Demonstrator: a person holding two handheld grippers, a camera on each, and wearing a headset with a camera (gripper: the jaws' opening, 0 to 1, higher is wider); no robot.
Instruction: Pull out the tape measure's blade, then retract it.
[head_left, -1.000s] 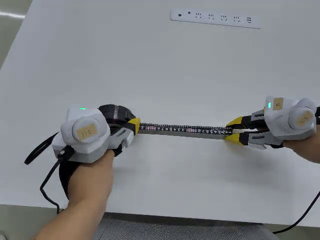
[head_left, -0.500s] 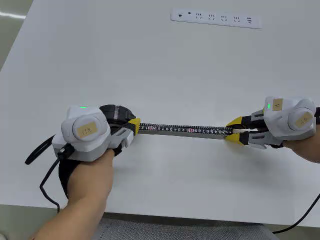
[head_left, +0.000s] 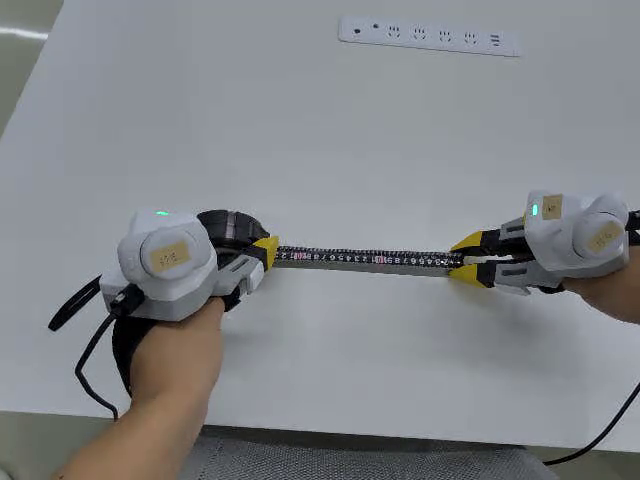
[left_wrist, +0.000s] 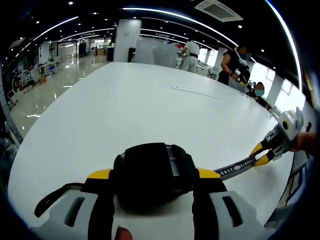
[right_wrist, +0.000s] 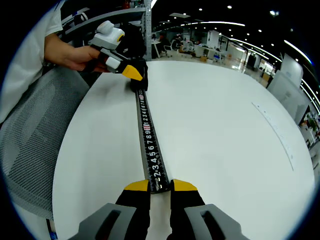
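A black tape measure case (head_left: 232, 232) (left_wrist: 152, 172) rests on the white table, and my left gripper (head_left: 262, 258) (left_wrist: 155, 176) is shut on it. Its dark blade (head_left: 365, 258) (right_wrist: 151, 145) (left_wrist: 236, 167) stretches rightward just above the tabletop. My right gripper (head_left: 462, 258) (right_wrist: 161, 187) is shut on the blade's free end; it also appears in the left gripper view (left_wrist: 261, 153). A black wrist strap (head_left: 72, 302) trails from the case at the left. In the right gripper view, the left gripper (right_wrist: 131, 71) holds the case at the blade's far end.
A white power strip (head_left: 430, 36) lies at the table's far side. The table's front edge (head_left: 380, 432) runs close below the hands. Black cables (head_left: 92, 372) hang off both grippers. A mesh chair (right_wrist: 35, 150) sits at the table's near side. People stand in the background (left_wrist: 231, 62).
Both grippers hold their grip and the blade's drawn length looks the same. The left hand has drifted slightly left; the picture has shifted a little.
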